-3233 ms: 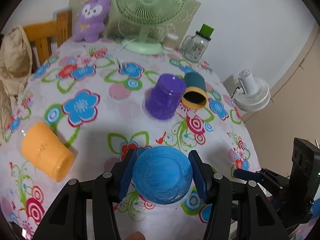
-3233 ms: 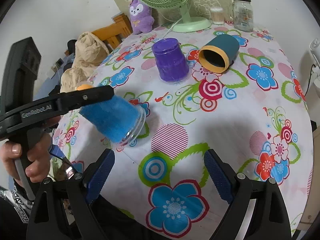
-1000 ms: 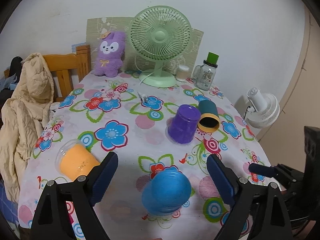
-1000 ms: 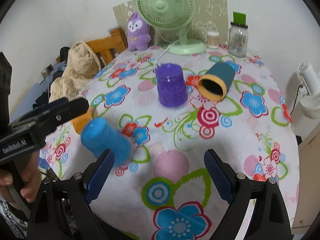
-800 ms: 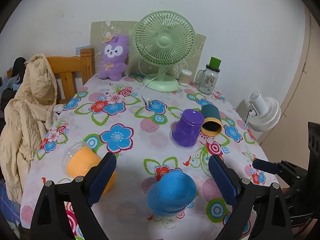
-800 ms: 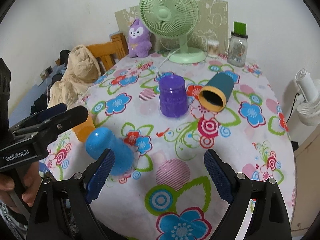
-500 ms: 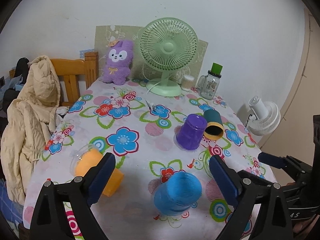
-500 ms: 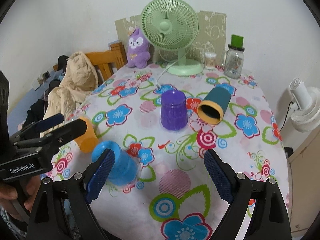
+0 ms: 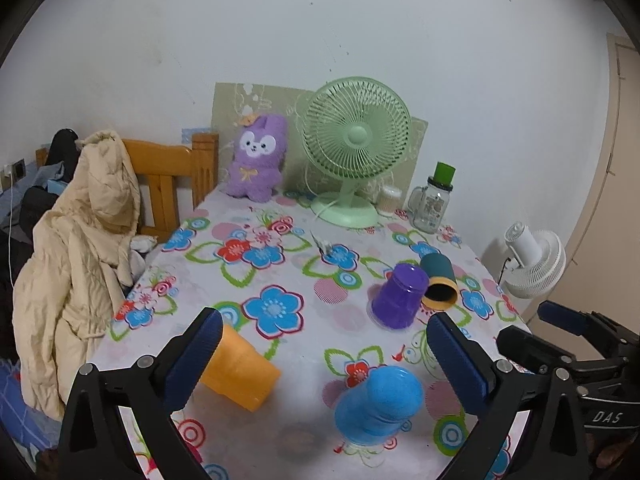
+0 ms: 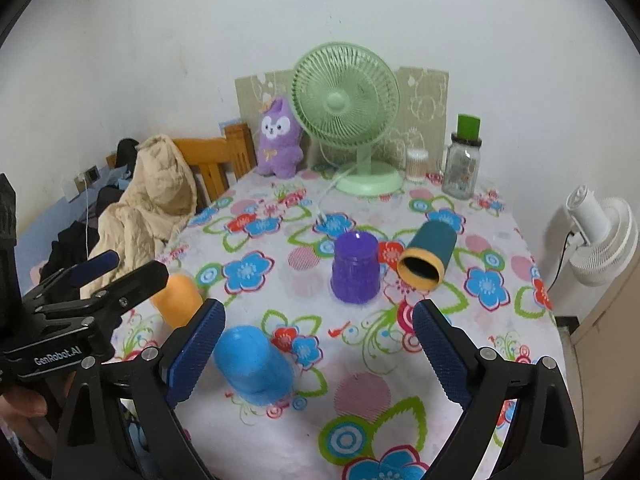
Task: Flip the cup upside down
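The floral worktop (image 9: 280, 264) carries the blue cup (image 9: 378, 406), seen inverted at lower centre. Left gripper (image 9: 324, 356) and right gripper (image 10: 316, 344) are held spread, empty. Withdrawal is best made clear of the cup.

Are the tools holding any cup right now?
No. Both the left tool and right tool are open and empty; the blue cup stands alone.

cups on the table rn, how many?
4. Blue cup upside down at the near edge, orange cup at the left edge, purple cup upside down mid-table, teal cup on its side touching it.
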A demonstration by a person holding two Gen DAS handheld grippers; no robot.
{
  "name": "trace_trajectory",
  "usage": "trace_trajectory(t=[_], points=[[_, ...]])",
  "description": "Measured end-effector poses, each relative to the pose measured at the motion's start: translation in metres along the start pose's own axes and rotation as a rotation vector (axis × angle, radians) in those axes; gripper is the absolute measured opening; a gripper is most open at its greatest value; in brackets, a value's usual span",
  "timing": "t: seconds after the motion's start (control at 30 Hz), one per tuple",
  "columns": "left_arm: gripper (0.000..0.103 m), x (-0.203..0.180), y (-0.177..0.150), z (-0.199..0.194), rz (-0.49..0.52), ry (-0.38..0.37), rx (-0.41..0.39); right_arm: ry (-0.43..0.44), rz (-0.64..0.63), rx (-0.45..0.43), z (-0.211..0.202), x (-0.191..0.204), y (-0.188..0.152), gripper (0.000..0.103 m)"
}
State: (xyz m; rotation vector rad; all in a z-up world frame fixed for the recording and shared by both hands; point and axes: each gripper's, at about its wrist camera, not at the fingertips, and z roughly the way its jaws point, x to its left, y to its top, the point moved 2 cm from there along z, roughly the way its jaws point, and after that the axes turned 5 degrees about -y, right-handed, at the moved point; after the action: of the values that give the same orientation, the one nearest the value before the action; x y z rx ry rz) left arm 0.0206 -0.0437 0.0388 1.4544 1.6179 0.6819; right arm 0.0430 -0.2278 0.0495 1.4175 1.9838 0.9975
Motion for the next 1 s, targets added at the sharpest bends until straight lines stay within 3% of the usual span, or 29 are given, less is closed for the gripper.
trace_trajectory(t=[0.17, 0.5, 1.0], points=[[0.103, 0.004, 0.004, -0.008, 0.009, -0.003, -0.039, -0.019, -0.019, -0.069, -0.011, 0.008, 0.005, 0.097], [0.103, 0.004, 0.004, -0.015, 0.035, 0.008, -0.080, -0.016, -0.017, -0.118, -0.018, 0.014, 0.008, 0.101], [0.103, 0.004, 0.005, -0.018, 0.038, 0.011, -0.089, -0.016, -0.022, -0.128, -0.020, 0.018, 0.007, 0.101]])
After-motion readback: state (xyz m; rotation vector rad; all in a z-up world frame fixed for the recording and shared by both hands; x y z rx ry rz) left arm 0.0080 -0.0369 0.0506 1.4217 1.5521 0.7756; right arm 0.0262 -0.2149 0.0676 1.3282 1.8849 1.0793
